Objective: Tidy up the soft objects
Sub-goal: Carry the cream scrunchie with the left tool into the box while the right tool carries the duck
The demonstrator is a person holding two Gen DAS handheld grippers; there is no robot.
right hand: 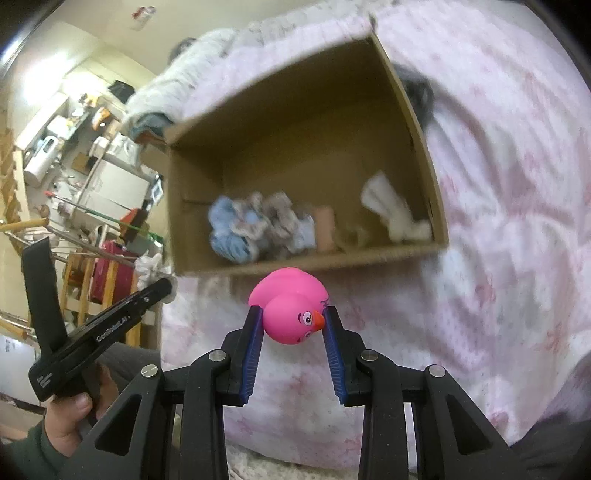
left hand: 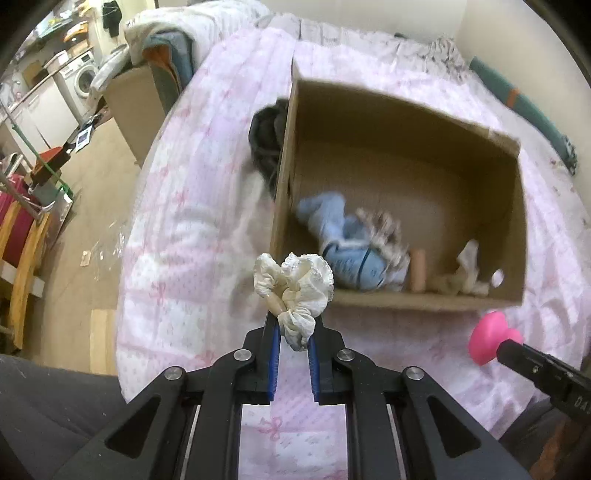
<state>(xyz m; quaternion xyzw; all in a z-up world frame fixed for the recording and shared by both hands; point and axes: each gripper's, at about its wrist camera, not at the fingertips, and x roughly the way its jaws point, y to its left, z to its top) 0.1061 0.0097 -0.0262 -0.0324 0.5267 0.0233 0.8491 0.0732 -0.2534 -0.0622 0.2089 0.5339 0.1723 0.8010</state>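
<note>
My left gripper [left hand: 293, 325] is shut on a cream frilly scrunchie [left hand: 295, 284], held just before the near wall of the open cardboard box [left hand: 406, 299]. My right gripper [right hand: 293, 317] is shut on a pink rubber duck [right hand: 290, 308], also short of the cardboard box [right hand: 295, 264]. The pink rubber duck [left hand: 489, 334] shows at the right of the left wrist view. Inside the box lie a blue soft doll [left hand: 340, 236], a peach cylinder [left hand: 417, 269] and white cloth [left hand: 467, 271]. The left gripper body [right hand: 107, 325] and a hand [right hand: 70, 410] appear at the left of the right wrist view.
The box rests on a bed with a pink bow-print cover [left hand: 184, 240]. A dark soft item [left hand: 266, 140] lies against the box's outer left wall. A pile of bedding [left hand: 166, 33] sits at the bed's far end. Beyond the bed's left edge are floor, a washing machine [left hand: 83, 79] and clutter.
</note>
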